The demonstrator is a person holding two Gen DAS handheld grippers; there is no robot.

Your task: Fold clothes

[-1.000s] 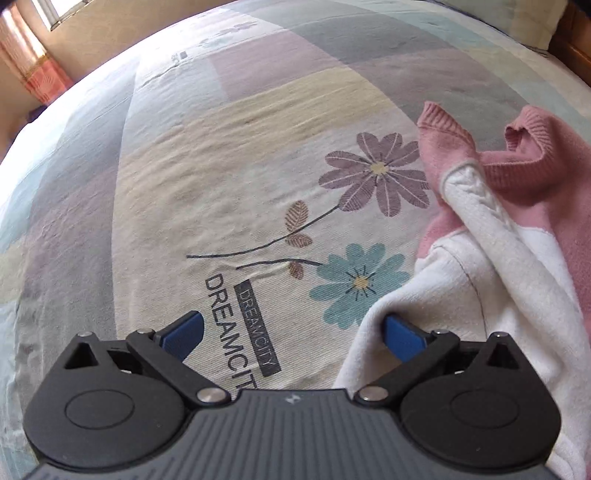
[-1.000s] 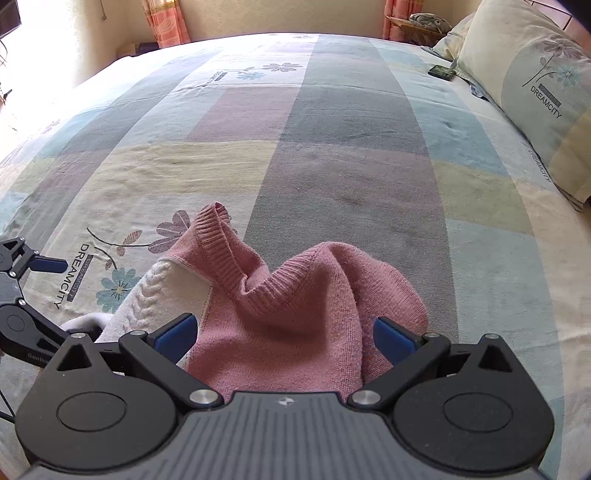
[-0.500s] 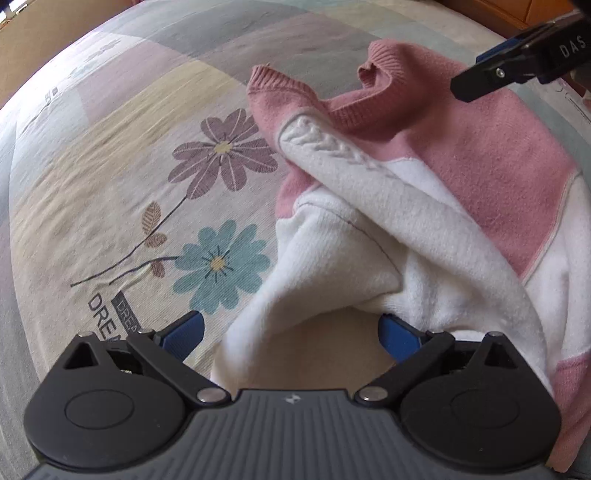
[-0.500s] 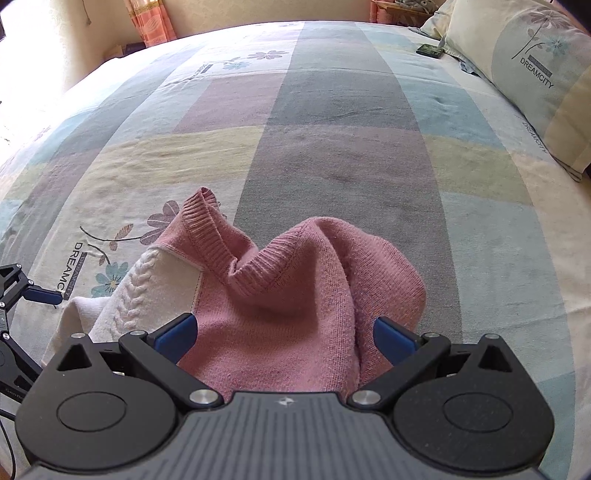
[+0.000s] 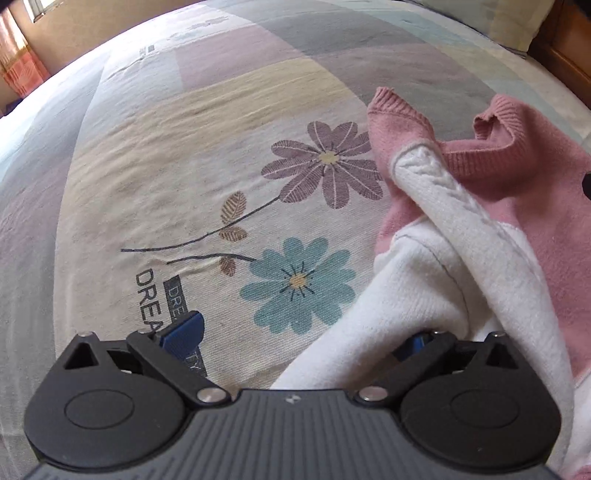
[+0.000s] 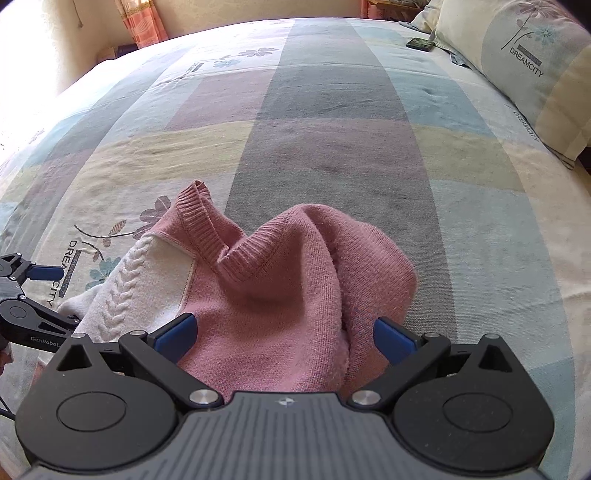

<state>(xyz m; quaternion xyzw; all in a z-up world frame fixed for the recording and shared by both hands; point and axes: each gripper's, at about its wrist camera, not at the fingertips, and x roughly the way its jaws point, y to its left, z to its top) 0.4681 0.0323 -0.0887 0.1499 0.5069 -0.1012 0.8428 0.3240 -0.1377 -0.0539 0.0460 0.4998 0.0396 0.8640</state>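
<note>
Your right gripper [image 6: 284,338] stands wide, the pink body of the sweater [image 6: 280,295] bunched between its blue fingers, gripped by neither. Your left gripper [image 5: 299,338] is wide too; the white sleeve [image 5: 369,332] drapes over its right finger. The sweater lies crumpled on the patchwork bedsheet [image 6: 332,147], beside printed flowers [image 5: 299,284]. A pillow [image 6: 535,62] sits at the far right; curtains [image 6: 142,18] hang behind.

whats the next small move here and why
Probably close the left gripper on the white sleeve. Its jaws stand open with that fabric draped over one finger, and the sweater lies bunched on the bed, so a grip comes first.
</note>
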